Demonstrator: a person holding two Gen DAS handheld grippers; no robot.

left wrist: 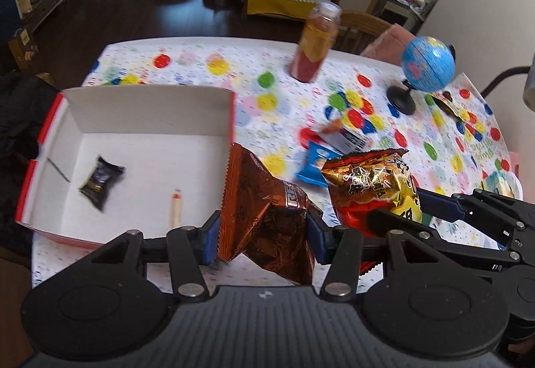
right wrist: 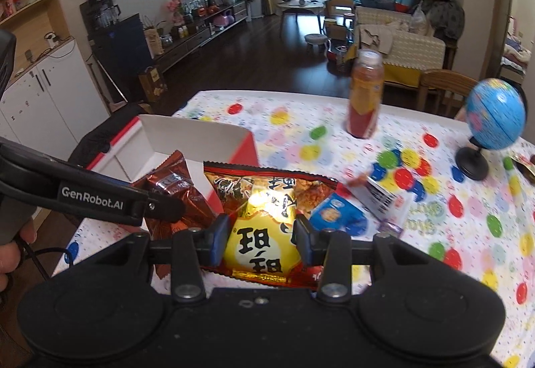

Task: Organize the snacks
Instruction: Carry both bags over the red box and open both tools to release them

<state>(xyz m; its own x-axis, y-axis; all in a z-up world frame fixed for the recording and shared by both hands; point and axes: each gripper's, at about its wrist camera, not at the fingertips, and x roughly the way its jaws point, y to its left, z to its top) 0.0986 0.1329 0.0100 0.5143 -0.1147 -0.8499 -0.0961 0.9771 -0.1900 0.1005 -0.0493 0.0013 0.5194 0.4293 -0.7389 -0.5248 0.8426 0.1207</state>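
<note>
2 snack bags point(left wrist: 267, 214), each pinched in a hand-held gripper point(left wrist: 262, 236)

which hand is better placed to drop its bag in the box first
Left, probably. Its gripper holds the brown bag right beside the box, near its wall. The right gripper, with the red and yellow bag, is farther out, and the left one lies between it and the box.

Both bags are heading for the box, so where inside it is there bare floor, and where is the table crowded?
The box has bare floor along its back wall and right half, between the dark candy and right wall; a stick snack lies near the front edge. The crowded spot is between the box and the globe, where the blue packet lies.
</note>
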